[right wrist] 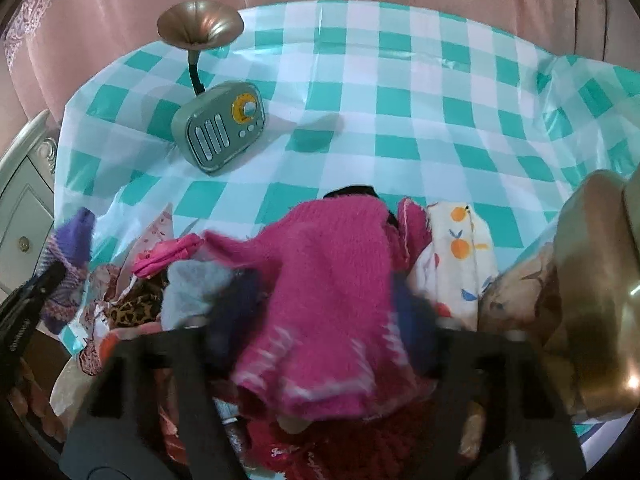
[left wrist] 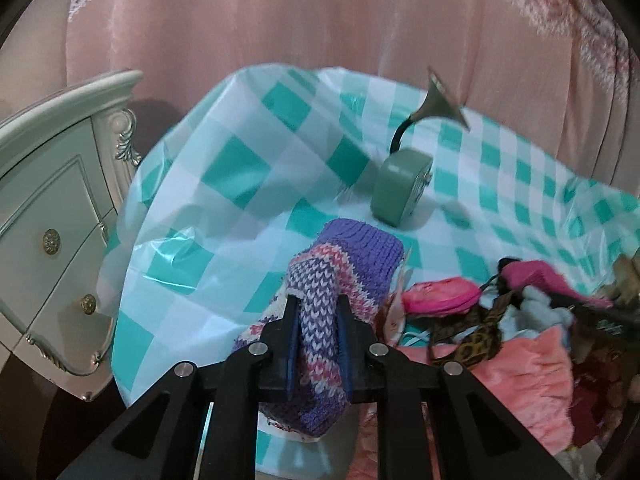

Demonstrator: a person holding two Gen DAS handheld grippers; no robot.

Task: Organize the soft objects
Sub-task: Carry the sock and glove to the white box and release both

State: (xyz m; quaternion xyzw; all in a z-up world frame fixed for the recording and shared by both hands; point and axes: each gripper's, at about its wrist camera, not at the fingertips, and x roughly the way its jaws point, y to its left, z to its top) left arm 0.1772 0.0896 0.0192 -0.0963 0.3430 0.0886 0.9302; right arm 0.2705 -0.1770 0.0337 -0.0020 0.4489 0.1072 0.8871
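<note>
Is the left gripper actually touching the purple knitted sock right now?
Touching. The left wrist view shows the left gripper with its jaws pressed against both sides of the purple knitted sock, which bunches between them.

So the radio (right wrist: 219, 130) sits back left on the tabletop (right wrist: 400, 120), clothes pile (right wrist: 320, 280) up front, dresser (left wrist: 52, 220) off left.

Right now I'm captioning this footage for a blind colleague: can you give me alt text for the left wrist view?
The left gripper is shut on a purple, pink and white knitted sock, held above a teal-and-white checked tablecloth. Behind it stands a small green radio with a horn; a pile of soft clothes lies to the right, a white dresser to the left.
</note>
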